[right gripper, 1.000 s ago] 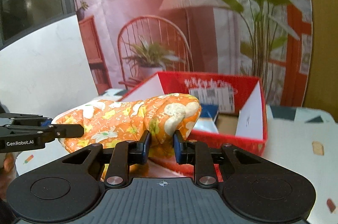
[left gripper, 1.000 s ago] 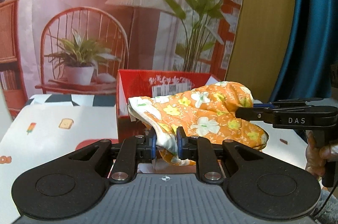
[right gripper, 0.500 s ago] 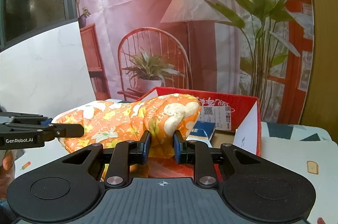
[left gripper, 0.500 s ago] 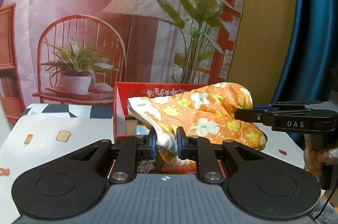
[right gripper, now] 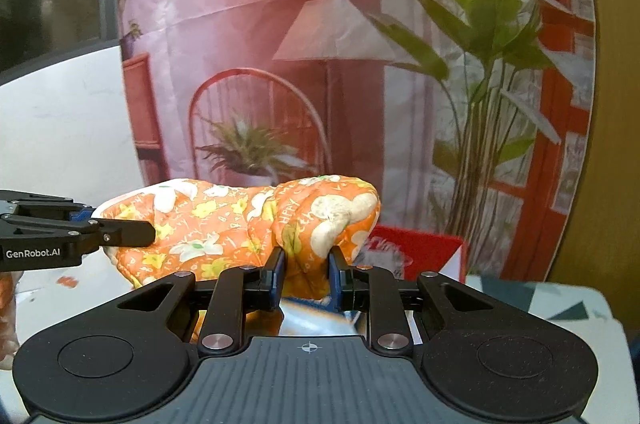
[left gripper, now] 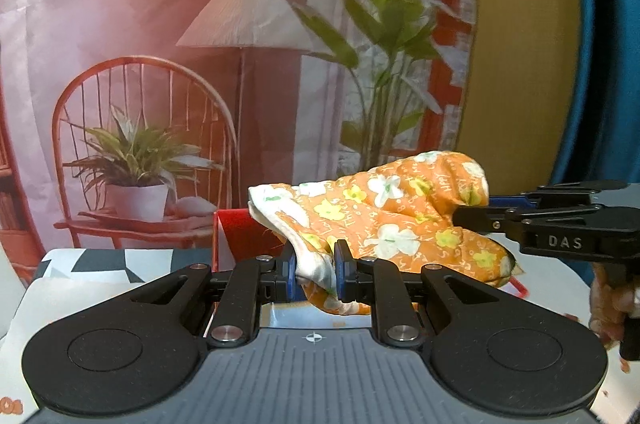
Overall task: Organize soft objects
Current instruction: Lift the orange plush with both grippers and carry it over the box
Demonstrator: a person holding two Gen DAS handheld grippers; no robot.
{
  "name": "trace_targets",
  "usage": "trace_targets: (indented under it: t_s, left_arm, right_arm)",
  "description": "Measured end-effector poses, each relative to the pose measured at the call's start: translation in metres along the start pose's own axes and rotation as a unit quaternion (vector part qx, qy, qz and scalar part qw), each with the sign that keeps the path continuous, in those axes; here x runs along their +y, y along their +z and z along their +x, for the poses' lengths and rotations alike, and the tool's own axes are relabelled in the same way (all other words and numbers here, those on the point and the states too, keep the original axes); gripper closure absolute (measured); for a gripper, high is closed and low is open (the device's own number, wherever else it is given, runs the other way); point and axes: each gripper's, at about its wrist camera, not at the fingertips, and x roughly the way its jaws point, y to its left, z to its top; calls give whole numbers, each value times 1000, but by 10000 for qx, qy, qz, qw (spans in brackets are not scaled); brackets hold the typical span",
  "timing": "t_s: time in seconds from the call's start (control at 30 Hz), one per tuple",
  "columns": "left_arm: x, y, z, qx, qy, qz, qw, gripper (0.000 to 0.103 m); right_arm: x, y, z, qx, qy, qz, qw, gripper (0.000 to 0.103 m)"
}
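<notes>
Orange flowered cloth (left gripper: 384,220) hangs pinched at both ends between my left fingers (left gripper: 316,274) and right fingers (right gripper: 306,278), carried higher than a second ago, over the red box (left gripper: 244,232) at 12 o'clock; dropping in comes next, I reckon.

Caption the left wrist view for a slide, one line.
Left hand-held gripper and right hand-held gripper both pinch an orange floral cloth above the red box.

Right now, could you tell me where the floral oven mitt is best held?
By its two ends, as now: left tool on the white-lined cuff, right tool on the padded tip, each from the near side. The floral oven mitt is long and floppy.
</notes>
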Motion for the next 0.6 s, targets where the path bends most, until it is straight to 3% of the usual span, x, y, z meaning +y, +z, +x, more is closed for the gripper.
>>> trace_targets:
  t_s: [0.23,0.4,0.6]
  left_arm:
    - [15,0,65,903,-70,-328,9954,84]
    - [17,-13,95,1507,-169,-296,9880,84]
    - [19,-23,111,1854,-300,-66,9822,81]
  right_arm:
    - [-10,1,49,274,-271,-111,9992,82]
    - [-21,-21,83,857,-379,189,9954,83]
    - [-31,-44,108,1510,-418,592,9859,83]
